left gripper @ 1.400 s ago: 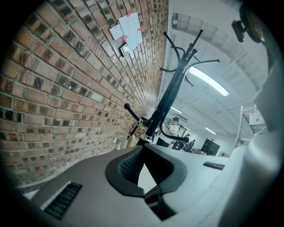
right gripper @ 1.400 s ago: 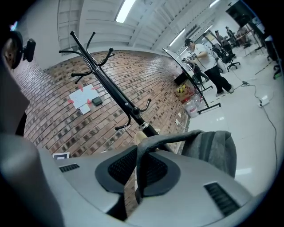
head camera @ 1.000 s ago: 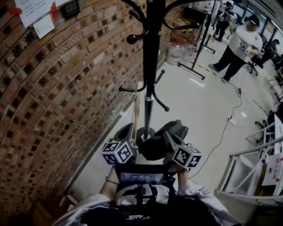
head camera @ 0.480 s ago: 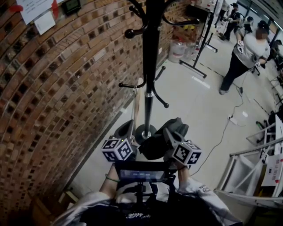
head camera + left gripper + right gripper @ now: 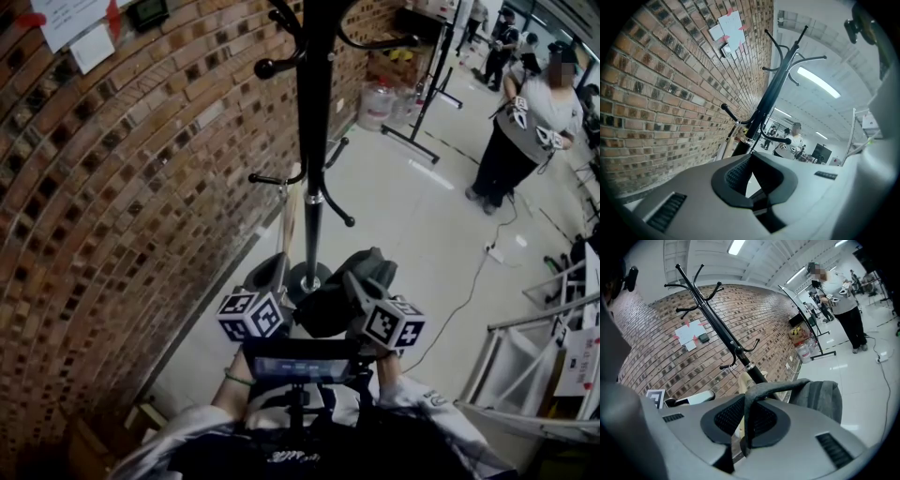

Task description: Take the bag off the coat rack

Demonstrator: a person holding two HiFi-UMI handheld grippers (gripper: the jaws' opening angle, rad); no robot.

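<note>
The black coat rack (image 5: pixel 314 141) stands by the brick wall, and the hooks in view are bare. A grey bag (image 5: pixel 364 274) hangs low in front of its pole, near the round base. My right gripper (image 5: pixel 349 286) is shut on the bag's strap. In the right gripper view the strap (image 5: pixel 773 387) runs down between the pads of that gripper (image 5: pixel 746 417), and the bag's body (image 5: pixel 818 397) hangs to the right. My left gripper (image 5: pixel 267 283) is beside the bag. The left gripper view shows that gripper (image 5: pixel 751 169) with a narrow gap and nothing in it, facing the rack (image 5: pixel 776 89).
The curved brick wall (image 5: pixel 112 187) is close on the left, with papers pinned to it. A person (image 5: pixel 525 122) stands at the far right on the pale floor, beside a cable (image 5: pixel 469 281). A metal frame (image 5: pixel 525 356) is at the right. Water jugs (image 5: pixel 375 103) sit behind the rack.
Both grippers and the bag have hardly moved. The view has dropped slightly, so the rack's hooks sit higher. The person at the back right has shifted position.
</note>
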